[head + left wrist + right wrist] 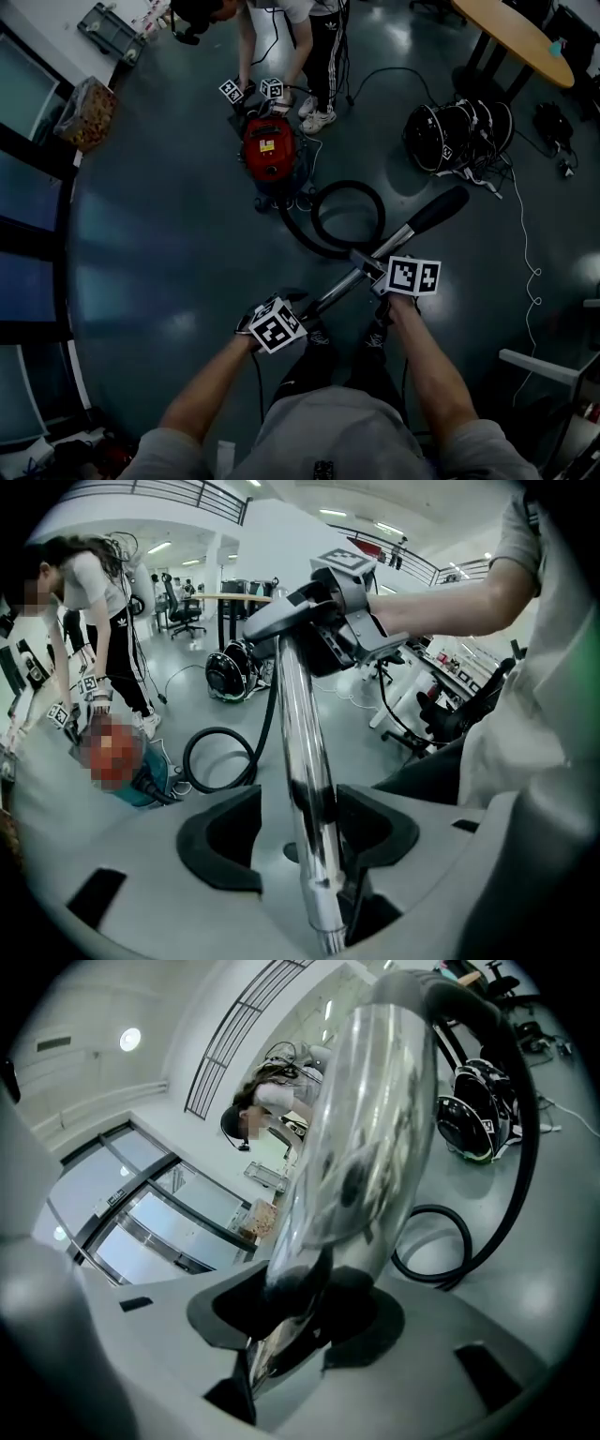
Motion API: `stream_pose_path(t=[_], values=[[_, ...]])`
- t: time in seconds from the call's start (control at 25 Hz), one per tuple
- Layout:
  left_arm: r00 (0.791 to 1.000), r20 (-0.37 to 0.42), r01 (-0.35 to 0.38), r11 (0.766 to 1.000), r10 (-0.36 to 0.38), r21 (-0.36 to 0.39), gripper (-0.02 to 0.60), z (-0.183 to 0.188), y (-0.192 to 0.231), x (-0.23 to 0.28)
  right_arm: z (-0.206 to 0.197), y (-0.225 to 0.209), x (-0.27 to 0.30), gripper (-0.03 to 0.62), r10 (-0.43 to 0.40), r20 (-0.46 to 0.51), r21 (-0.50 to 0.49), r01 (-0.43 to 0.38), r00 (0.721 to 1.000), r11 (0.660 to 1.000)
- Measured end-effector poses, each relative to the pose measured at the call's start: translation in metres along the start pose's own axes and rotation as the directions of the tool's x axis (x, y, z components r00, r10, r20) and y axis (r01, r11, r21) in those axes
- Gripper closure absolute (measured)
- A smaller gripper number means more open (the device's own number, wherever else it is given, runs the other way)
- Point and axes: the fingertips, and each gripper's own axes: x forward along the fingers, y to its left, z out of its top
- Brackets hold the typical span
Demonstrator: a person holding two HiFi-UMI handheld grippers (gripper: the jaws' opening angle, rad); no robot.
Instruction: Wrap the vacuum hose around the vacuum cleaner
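A red vacuum cleaner (269, 150) stands on the dark floor, and its black hose (347, 216) lies in a loop beside it. The hose runs into a chrome wand (342, 286) with a black handle (439, 211). My left gripper (295, 307) is at the wand's lower end. In the left gripper view the wand (300, 761) lies between the jaws of my left gripper (305, 832), which stand open with a gap on the left side. My right gripper (382, 279) is higher up the wand. In the right gripper view my right gripper (300, 1312) is shut on the wand (366, 1129).
Another person (314, 47) bends over the vacuum cleaner, holding marker cubes (251, 90) at its top. A black round machine with cables (459, 136) sits at the right, and a white cable (530, 253) trails across the floor. A wooden table (511, 33) is at the far right, a basket (86, 112) at the left.
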Motion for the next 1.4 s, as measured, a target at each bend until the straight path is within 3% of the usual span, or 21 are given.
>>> stream_pose_path(t=[0.28,0.44,0.6,0.84,1.0,1.08,1.2,1.28,1.4], values=[[0.999,-0.05,0.019,0.997,-0.015,0.073,0.339,-0.034,0.02,-0.019,-0.005,-0.002,0.025,0.424,-0.083,-0.07,-0.119,0.074,0.994,0.99],[0.999,-0.042,-0.013,0.992,0.019,0.129,0.339,-0.026,0.042,-0.024,-0.008,-0.004,0.037,0.424,-0.124,-0.126,-0.248,0.09,0.984,0.965],[0.997,0.008,-0.079,0.97,0.079,0.232,0.339,0.02,0.058,-0.021,-0.017,-0.01,0.042,0.424,-0.148,-0.208,-0.367,0.063,0.967,0.928],[0.976,0.127,-0.212,0.921,0.18,0.326,0.34,0.126,0.073,-0.02,-0.028,-0.028,0.022,0.424,-0.152,-0.34,-0.501,-0.042,0.928,0.864],[0.951,0.182,-0.306,0.852,0.251,0.424,0.339,0.199,0.083,-0.024,-0.025,-0.042,0.003,0.424,-0.142,-0.431,-0.561,-0.142,0.891,0.815],[0.941,0.189,-0.337,0.802,0.279,0.493,0.339,0.232,0.084,-0.022,-0.021,-0.05,-0.008,0.424,-0.143,-0.471,-0.584,-0.186,0.871,0.79],[0.929,0.191,-0.366,0.707,0.317,0.606,0.339,0.272,0.078,-0.012,-0.013,-0.063,-0.024,0.424,-0.144,-0.521,-0.612,-0.251,0.841,0.75],[0.925,0.192,-0.368,0.65,0.327,0.665,0.339,0.293,0.071,-0.002,-0.008,-0.072,-0.032,0.424,-0.146,-0.551,-0.627,-0.292,0.822,0.722],[0.933,0.145,-0.324,0.596,0.329,0.734,0.339,0.312,0.063,0.012,-0.006,-0.087,-0.042,0.424,-0.176,-0.591,-0.655,-0.341,0.787,0.674]])
